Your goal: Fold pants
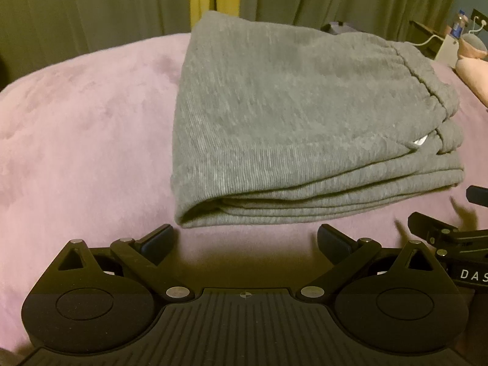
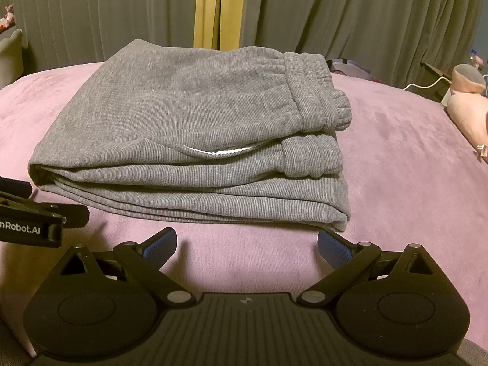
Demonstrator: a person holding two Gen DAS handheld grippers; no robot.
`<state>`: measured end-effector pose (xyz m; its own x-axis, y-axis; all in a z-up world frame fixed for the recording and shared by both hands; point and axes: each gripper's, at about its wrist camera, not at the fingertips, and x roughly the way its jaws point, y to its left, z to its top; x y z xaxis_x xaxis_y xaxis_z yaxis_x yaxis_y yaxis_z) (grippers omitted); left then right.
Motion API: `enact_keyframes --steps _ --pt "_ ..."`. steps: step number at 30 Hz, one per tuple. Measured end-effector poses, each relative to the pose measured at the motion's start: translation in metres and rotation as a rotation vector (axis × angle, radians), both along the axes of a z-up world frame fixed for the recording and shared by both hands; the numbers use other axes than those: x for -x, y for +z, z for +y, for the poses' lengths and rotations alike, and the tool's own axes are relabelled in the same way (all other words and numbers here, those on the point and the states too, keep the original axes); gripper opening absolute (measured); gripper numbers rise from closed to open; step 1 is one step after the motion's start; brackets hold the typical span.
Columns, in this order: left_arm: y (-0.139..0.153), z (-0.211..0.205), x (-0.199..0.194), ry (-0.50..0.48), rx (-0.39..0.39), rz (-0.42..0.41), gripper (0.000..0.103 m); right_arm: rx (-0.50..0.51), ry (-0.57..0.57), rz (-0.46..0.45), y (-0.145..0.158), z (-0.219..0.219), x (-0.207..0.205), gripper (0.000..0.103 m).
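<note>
Centre frame, the folded grey knit pants lie on my pink plush blanket; my left gripper and right gripper gape empty. Brushing could unsettle the stacked layers.

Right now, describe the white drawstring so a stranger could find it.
On the pink bedspread lies a folded stack of grey pants. Beside the ribbed waistband, the white drawstring peeks from a fold, the only white on the grey.
</note>
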<state>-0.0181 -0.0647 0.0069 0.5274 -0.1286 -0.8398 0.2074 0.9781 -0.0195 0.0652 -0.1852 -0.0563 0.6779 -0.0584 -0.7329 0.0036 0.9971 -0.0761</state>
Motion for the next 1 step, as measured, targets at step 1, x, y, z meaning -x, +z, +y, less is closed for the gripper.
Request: enact_keyframes --steps 1 --pt "0.0001 -0.0003 0.0 -0.004 0.003 0.001 0.102 0.0 0.001 0.0 -0.0002 0.0005 -0.0002 0.099"
